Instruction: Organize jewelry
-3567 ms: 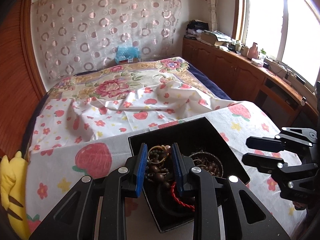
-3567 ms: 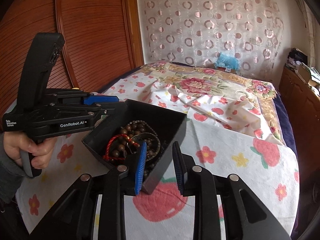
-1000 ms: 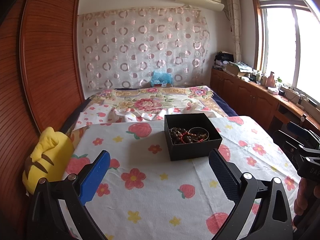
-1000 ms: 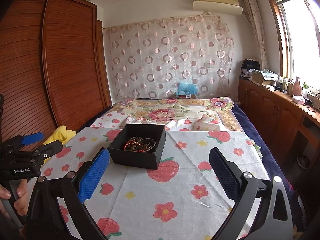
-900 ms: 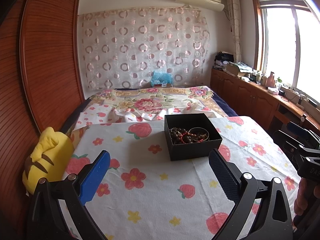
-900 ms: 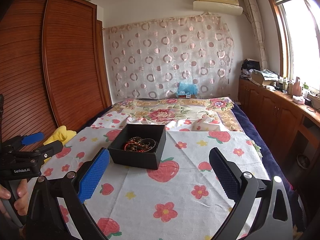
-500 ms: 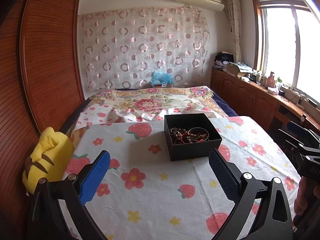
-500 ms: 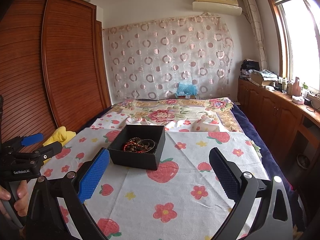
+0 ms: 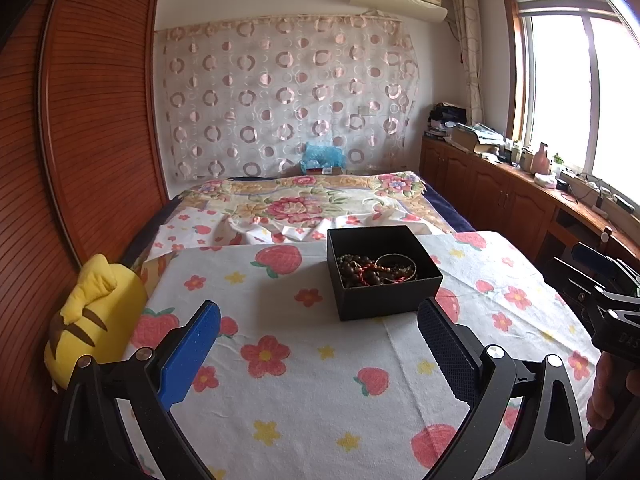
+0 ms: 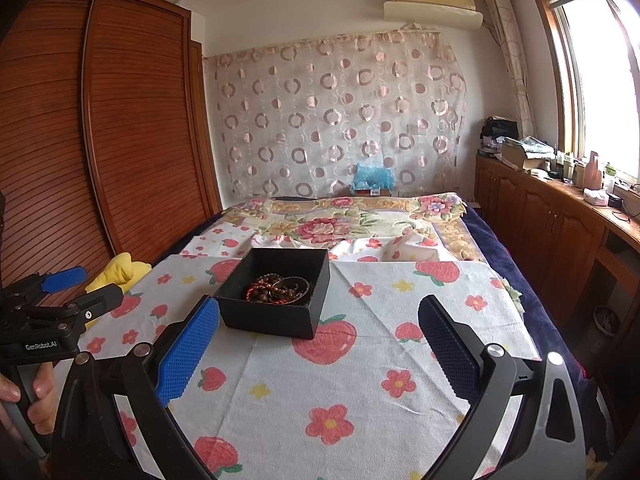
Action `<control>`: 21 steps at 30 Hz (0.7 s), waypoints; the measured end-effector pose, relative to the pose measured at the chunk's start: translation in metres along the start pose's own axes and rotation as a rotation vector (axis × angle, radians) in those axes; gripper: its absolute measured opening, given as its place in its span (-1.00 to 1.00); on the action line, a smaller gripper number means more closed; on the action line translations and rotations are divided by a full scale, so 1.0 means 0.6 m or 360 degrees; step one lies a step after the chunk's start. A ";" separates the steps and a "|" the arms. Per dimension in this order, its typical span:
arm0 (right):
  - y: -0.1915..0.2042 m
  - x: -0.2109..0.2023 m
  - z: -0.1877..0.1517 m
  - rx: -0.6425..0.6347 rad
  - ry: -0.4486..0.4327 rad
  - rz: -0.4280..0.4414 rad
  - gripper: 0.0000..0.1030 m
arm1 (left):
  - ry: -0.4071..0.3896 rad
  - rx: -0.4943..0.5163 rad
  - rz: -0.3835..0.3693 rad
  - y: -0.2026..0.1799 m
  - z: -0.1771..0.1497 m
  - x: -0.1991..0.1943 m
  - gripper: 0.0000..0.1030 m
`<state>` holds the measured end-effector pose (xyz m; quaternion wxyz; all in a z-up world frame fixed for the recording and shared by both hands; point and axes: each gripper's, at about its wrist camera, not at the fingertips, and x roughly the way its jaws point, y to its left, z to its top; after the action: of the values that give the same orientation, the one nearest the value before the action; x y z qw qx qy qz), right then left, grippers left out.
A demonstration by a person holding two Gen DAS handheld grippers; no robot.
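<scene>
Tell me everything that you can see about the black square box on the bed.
The black square box is open, with no lid in view, and looks like matte cardboard. It sits flat on the white strawberry-and-flower printed cloth. Inside lie dark brown wooden bead strands, a red cord and a thin metal bangle, tangled together. Neither gripper touches it.
</scene>
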<state>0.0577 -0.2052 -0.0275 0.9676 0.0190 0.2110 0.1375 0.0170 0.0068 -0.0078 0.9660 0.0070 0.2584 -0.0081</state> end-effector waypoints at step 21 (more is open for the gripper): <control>-0.002 -0.001 0.002 0.0003 -0.0003 0.0000 0.95 | -0.0006 -0.0006 0.0000 -0.001 0.001 -0.003 0.85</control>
<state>0.0580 -0.2064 -0.0265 0.9677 0.0202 0.2103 0.1374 0.0155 0.0061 -0.0065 0.9665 0.0053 0.2565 -0.0078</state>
